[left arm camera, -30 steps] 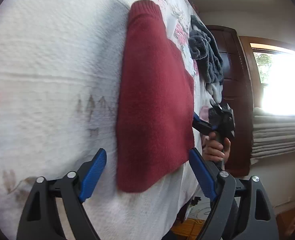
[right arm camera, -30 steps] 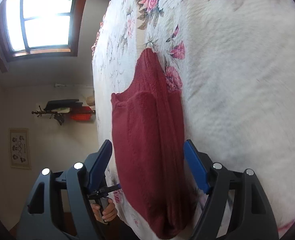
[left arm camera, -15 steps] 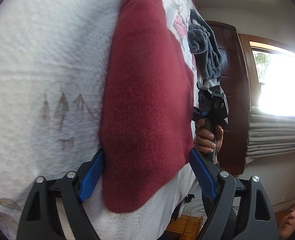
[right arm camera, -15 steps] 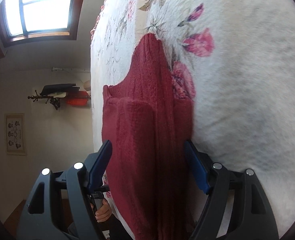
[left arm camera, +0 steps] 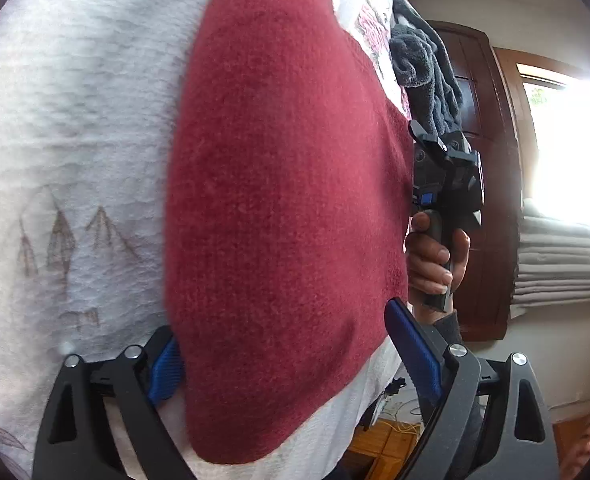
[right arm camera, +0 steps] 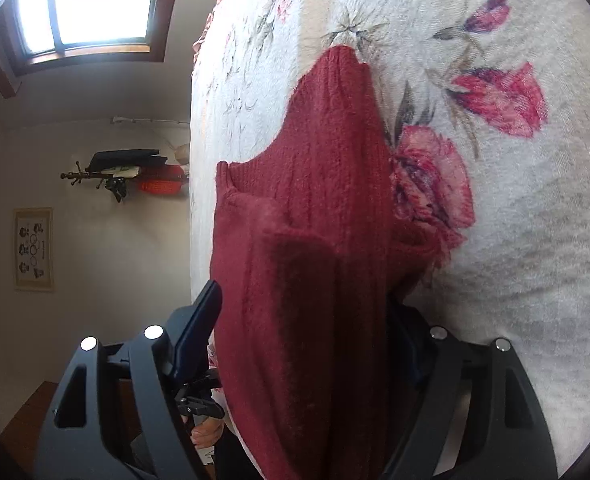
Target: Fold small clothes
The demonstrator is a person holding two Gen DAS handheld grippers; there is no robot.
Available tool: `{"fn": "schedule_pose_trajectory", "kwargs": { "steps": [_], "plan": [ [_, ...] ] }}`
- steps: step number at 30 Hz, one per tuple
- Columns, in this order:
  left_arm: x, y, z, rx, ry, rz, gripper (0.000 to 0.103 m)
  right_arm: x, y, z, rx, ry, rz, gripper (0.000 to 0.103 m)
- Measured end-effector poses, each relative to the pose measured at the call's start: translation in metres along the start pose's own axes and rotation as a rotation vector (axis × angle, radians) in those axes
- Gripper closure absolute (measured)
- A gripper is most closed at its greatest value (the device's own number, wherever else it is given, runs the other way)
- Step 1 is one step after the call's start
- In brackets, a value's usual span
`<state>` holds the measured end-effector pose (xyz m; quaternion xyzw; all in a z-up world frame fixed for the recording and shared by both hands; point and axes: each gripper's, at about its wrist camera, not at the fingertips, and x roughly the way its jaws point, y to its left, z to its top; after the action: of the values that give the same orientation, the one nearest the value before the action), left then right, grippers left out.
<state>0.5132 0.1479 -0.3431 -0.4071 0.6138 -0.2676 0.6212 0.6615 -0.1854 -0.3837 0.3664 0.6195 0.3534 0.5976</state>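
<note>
Left wrist view: my left gripper (left arm camera: 295, 364) spreads wide around the red sweater (left arm camera: 279, 200) edge. My right gripper (right arm camera: 307, 344) likewise straddles it, unclosed. I should pinch both layers together, evenly.

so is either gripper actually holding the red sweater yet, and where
Not yet: both grippers are open, straddling opposite ends of the red sweater. The left gripper and right gripper have fabric between their jaws, none clamped.

Pale walls, a bright wood-framed window (right arm camera: 95, 4), a dark wooden door (left arm camera: 491, 184).
</note>
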Motion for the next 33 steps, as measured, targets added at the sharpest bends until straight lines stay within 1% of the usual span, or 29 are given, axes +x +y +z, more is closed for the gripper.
{"fn": "schedule_pose_trajectory", "kwargs": {
  "steps": [4,6,7,8,9,11,12,14,17,23,33],
  "plan": [
    [0.001,0.000,-0.001,0.000,0.004,0.007,0.013,0.000,0.002,-0.001,-0.005,-0.002,-0.002,0.027],
    [0.003,-0.002,0.000,-0.005,0.005,0.033,0.014,0.002,0.003,-0.001,-0.013,-0.005,-0.030,0.034],
    [0.004,-0.005,0.000,0.000,0.007,0.060,0.019,0.003,0.003,-0.002,-0.018,-0.005,-0.041,0.038],
    [0.006,-0.006,0.000,0.004,0.011,0.090,0.025,0.003,0.003,-0.003,-0.022,-0.004,-0.053,0.052],
    [0.006,-0.005,0.000,-0.003,0.015,0.106,0.036,0.003,0.001,-0.004,-0.020,-0.005,-0.060,0.062],
    [0.003,-0.001,0.001,-0.026,0.012,0.095,0.049,0.001,0.000,-0.008,-0.013,-0.021,-0.054,0.069],
    [0.001,-0.001,0.000,-0.028,0.011,0.094,0.052,-0.001,0.001,-0.010,-0.016,-0.029,-0.056,0.071],
    [-0.001,-0.003,-0.002,-0.021,0.006,0.097,0.060,-0.002,0.005,-0.013,-0.026,-0.038,-0.066,0.073],
    [-0.006,-0.008,-0.001,-0.013,-0.007,0.098,0.064,-0.002,0.011,-0.016,-0.026,-0.054,-0.069,0.075],
    [-0.020,-0.024,-0.004,0.025,-0.042,0.091,0.067,-0.005,0.026,-0.026,-0.023,-0.080,-0.060,0.076],
    [-0.046,-0.041,-0.009,0.062,-0.089,0.085,0.067,-0.003,0.058,-0.038,-0.031,-0.102,-0.043,0.077]
  ]
}}
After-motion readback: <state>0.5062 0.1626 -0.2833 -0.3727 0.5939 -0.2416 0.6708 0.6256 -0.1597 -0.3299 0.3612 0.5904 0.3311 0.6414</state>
